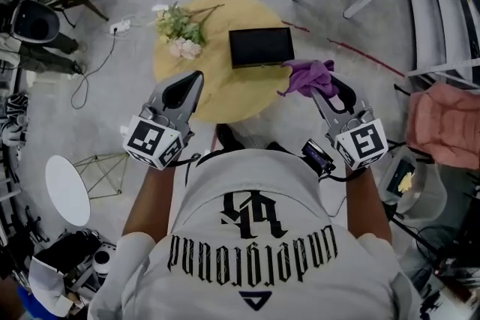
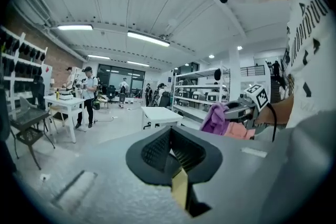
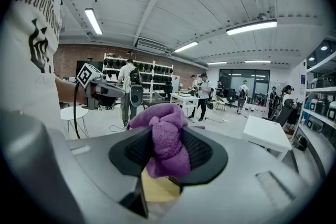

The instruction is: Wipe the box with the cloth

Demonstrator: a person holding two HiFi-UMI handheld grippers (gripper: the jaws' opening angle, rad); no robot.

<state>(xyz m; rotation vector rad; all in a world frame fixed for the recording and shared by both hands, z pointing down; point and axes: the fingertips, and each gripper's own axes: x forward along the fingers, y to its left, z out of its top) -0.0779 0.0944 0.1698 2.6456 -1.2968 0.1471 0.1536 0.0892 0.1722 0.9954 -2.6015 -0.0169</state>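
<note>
Ahead of the right hand-held gripper (image 1: 324, 88) and a little to its left, the black box (image 1: 260, 46) lies flat on the round bench (image 1: 225, 105). That gripper is clamped on the bunched purple cloth (image 1: 307, 76), which hangs by the box's near right corner, likely ready to wipe. The left hand-held gripper (image 1: 195, 80) is clenched on nothing, well short of the box, perhaps to steady it.

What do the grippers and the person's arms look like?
The left hand-held gripper and right hand-held gripper are grey with black jaws, each with a white cube of black square markers. A black cable hangs from each. The T-shirt sleeves are short and white.
</note>
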